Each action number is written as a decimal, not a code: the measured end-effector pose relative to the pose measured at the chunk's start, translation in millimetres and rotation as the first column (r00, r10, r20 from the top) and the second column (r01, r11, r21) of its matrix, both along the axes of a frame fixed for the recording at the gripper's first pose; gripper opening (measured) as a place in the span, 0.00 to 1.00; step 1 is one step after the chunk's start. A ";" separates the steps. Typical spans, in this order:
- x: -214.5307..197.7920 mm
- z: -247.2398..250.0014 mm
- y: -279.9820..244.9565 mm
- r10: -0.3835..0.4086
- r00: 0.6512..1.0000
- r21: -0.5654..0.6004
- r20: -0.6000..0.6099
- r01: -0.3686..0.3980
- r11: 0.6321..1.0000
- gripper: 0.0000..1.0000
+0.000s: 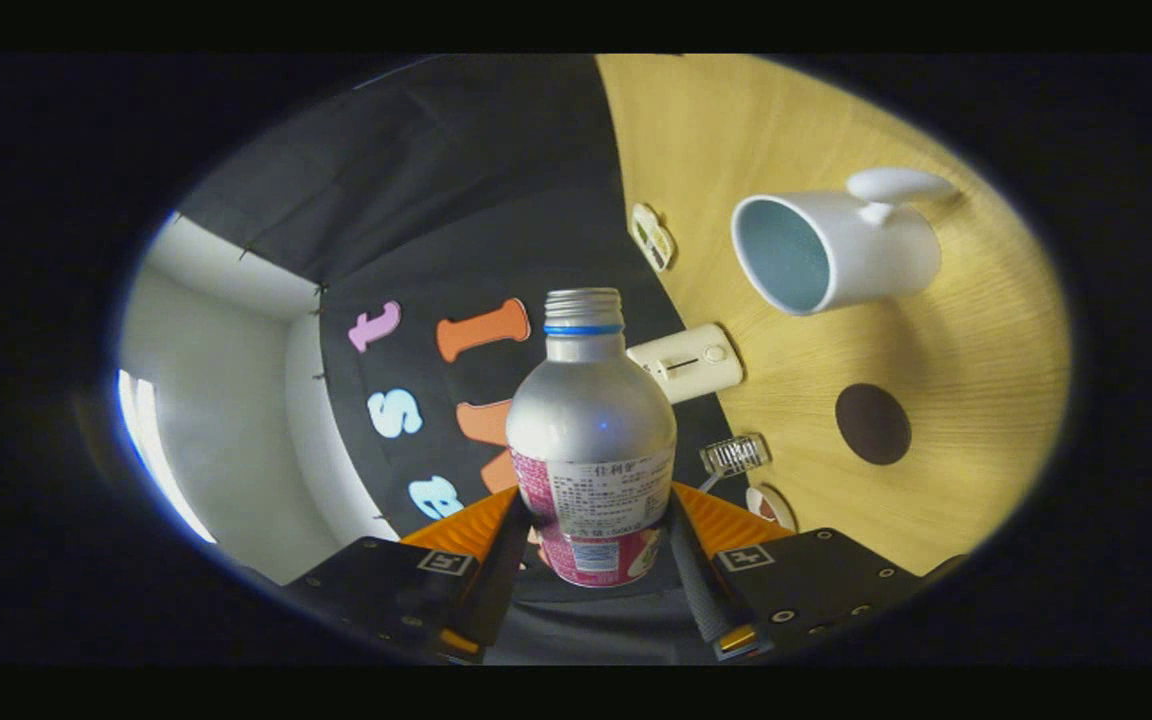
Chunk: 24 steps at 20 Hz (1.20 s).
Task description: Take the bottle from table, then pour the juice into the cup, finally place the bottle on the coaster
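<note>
While the view is rolled well to one side, so that the wooden table (pixel 976 330) stands like a wall beside the black cloth of the booth, we see the gripper (pixel 596 535) closed on the bottle (pixel 591 440), one finger pressed against each flank of its labelled lower body. The bottle is silver above, with a pink and white label below; its threaded neck bears a blue ring and carries no cap. It points straight ahead along the fingers and sits between them, held clear of the table.

Beyond the bottle's neck and off to one side, we find the cup (pixel 836 250), a white mug with a pale interior. It stands on the table with its mouth facing back towards the camera and its handle (pixel 896 185) on the far side from the fingers. The cup is well apart from the bottle's mouth.

Nearer the fingers than the cup, a dark round coaster (pixel 873 424) lies flat on the wood, bare.

Along the edge where table meets cloth, we note several small things: a white rectangular device (pixel 686 362) just behind the bottle's shoulder, a small flat tag-like item (pixel 652 236) farther out, and a little ribbed clear piece (pixel 736 455) close to the fingers. What these are we cannot tell.
</note>
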<state>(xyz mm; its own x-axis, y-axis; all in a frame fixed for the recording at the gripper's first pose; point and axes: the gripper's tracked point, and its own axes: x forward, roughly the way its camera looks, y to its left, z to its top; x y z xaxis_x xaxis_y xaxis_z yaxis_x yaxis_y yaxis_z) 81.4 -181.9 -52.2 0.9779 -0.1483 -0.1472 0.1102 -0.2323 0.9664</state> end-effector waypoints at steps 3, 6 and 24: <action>3.4 -0.3 15.1 0.101 0.992 -0.260 -0.079 -0.118 0.958 0.73; 11.7 -0.5 21.9 0.145 0.977 -0.482 -0.156 -0.204 0.852 0.73; 49.4 -72.6 27.4 0.012 0.847 -0.846 -0.531 -0.530 -0.049 0.74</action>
